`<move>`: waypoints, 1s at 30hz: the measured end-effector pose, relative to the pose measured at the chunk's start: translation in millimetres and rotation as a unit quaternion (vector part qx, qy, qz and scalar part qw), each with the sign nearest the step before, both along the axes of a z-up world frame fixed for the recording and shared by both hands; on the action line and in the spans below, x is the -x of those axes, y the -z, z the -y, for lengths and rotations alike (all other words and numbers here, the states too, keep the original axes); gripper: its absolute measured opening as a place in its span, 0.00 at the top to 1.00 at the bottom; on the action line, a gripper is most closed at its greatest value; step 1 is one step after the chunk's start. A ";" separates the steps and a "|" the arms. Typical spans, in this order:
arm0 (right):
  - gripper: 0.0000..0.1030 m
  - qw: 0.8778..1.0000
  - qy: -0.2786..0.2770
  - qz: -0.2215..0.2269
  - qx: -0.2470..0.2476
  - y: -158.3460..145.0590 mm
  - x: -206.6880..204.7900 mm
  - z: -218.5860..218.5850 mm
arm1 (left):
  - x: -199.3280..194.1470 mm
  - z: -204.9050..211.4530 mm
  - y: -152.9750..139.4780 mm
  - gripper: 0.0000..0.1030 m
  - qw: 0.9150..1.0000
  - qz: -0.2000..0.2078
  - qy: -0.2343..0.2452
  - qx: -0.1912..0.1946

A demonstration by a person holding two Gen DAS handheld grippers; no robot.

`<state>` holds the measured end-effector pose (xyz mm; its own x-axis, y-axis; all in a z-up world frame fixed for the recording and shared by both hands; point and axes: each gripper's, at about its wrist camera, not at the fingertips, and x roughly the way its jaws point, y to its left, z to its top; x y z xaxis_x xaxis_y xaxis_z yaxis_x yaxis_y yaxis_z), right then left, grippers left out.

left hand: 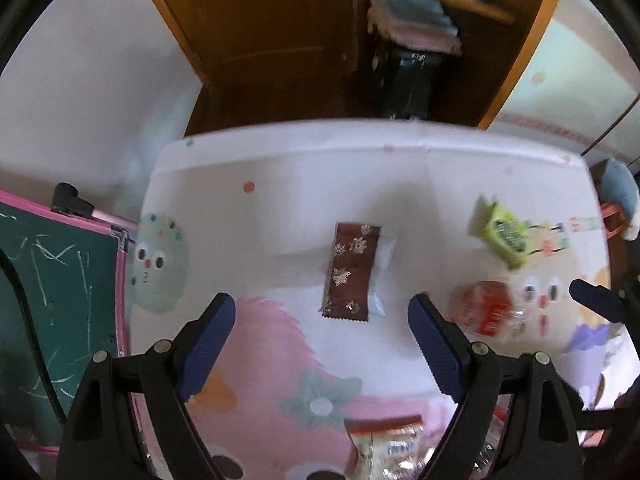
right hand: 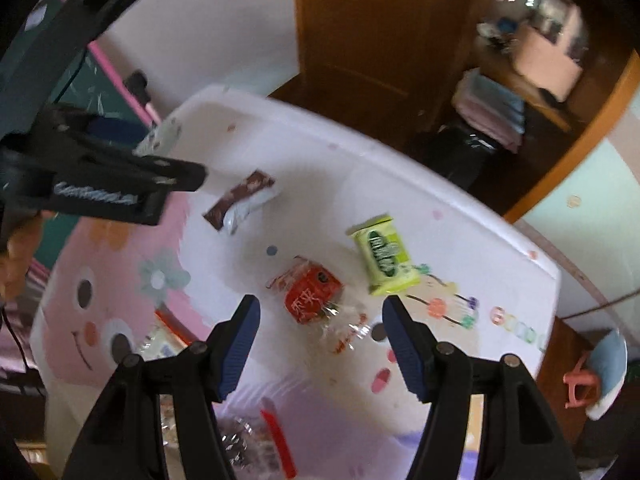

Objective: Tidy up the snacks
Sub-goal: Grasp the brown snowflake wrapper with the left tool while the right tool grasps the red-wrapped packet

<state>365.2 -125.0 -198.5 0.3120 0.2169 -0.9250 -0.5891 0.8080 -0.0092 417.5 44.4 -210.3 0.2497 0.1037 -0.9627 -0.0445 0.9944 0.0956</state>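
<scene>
A brown snack bar with snowflake print (left hand: pixel 350 270) lies on the cartoon-printed table cover (left hand: pixel 280 200), just beyond my left gripper (left hand: pixel 322 304), which hangs open above it with nothing between its fingers. A red clear-wrapped snack (right hand: pixel 314 294) sits right ahead of my open right gripper (right hand: pixel 320 310), whose fingers are empty. A green packet (right hand: pixel 384 260) lies beyond it to the right. The brown bar (right hand: pixel 240 200) shows farther left, near the left gripper (right hand: pixel 132 184). The red snack (left hand: pixel 488 308) and green packet (left hand: pixel 506 234) appear right of the left gripper.
More wrapped snacks lie at the near edge (left hand: pixel 388 448) (right hand: pixel 248 448). A green chalkboard with a pink frame (left hand: pixel 60 300) stands left of the table. A wooden door (left hand: pixel 260 20) and a dark bin (left hand: pixel 408 80) lie behind. A pink stool (right hand: pixel 580 384) stands at the right.
</scene>
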 end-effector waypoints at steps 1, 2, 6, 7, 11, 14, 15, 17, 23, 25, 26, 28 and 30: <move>0.38 1.000 -0.006 -0.001 0.000 5.8 -0.9 -2.6 | -4.9 0.5 10.2 0.15 1.000 -0.006 -0.002 0.002; 0.38 1.000 -0.012 -0.002 0.001 12.9 -3.6 -5.3 | -7.7 1.2 16.9 0.15 1.000 -0.009 -0.004 0.004; 0.38 0.999 -0.036 -0.009 0.010 33.6 -6.8 -13.5 | -19.6 0.5 40.0 0.15 1.000 -0.022 -0.016 0.012; 0.38 0.999 -0.043 -0.011 0.014 37.6 -6.9 -15.2 | -22.2 2.0 46.2 0.15 0.999 -0.025 -0.018 0.014; 0.38 0.997 -0.064 -0.009 0.034 53.4 -2.2 -22.4 | -28.5 9.3 64.0 0.24 0.999 -0.035 -0.019 0.017; 0.38 0.997 -0.065 -0.004 0.034 59.2 -0.6 -22.8 | -29.6 12.9 76.8 0.44 0.998 -0.049 -0.020 0.033; 0.43 0.998 -0.063 -0.006 0.027 59.9 -0.7 -21.7 | -29.5 13.6 80.0 0.48 0.998 -0.054 -0.022 0.037; 0.47 0.998 -0.062 -0.010 0.019 60.0 -0.5 -19.9 | -28.3 12.8 81.4 0.59 0.997 -0.047 -0.030 0.049; 0.50 0.998 -0.066 -0.014 0.012 57.0 5.9 -15.8 | -20.3 16.0 78.4 0.70 0.998 -0.038 -0.022 0.044; 0.52 0.998 -0.062 -0.022 -0.001 52.7 6.6 -11.3 | -14.0 18.3 76.6 0.71 0.998 -0.037 -0.015 0.047; 0.53 0.998 -0.058 -0.026 -0.010 48.8 7.1 -7.5 | -10.8 19.0 75.6 0.71 0.998 -0.037 -0.013 0.047; 0.55 0.998 -0.048 -0.033 -0.024 41.4 7.7 1.5 | -3.8 21.6 69.8 0.71 0.998 -0.035 -0.008 0.049; 0.55 0.998 -0.038 -0.033 -0.031 34.6 9.2 9.6 | 3.2 16.8 60.5 0.71 0.998 -0.030 -0.004 0.051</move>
